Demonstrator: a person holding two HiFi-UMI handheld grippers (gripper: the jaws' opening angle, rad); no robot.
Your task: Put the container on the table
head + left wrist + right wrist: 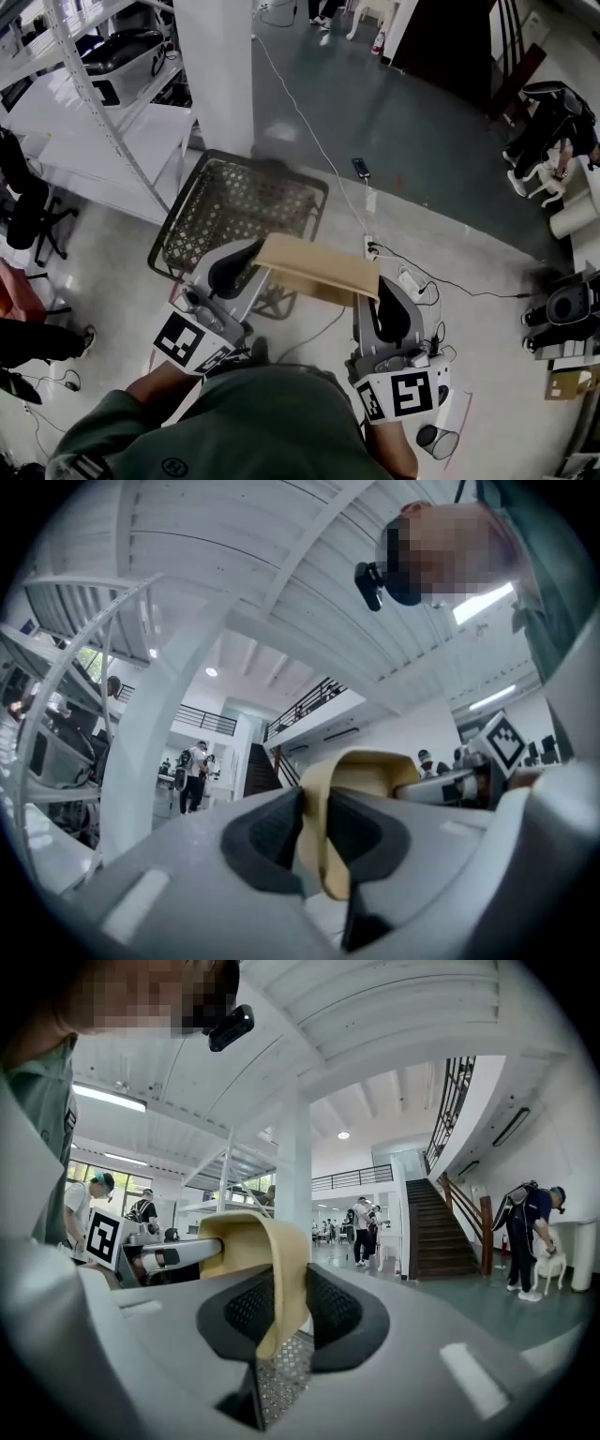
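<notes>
I hold a tan, thin-walled container (314, 267) in the air between both grippers, above the floor. My left gripper (246, 264) is shut on its left rim, and my right gripper (380, 305) is shut on its right rim. In the left gripper view the tan rim (323, 855) stands pinched between the dark pads of the left gripper (314, 832), and the other gripper shows beyond it. In the right gripper view the curled tan rim (272, 1260) sits between the ribbed pads of the right gripper (281, 1302).
A black wire basket cart (234, 202) stands on the floor just beyond the container. A white pillar (225, 66) and white shelving (84, 103) rise at the back left. A cable and power strip (412, 281) lie on the floor. A person (553, 122) sits at the right.
</notes>
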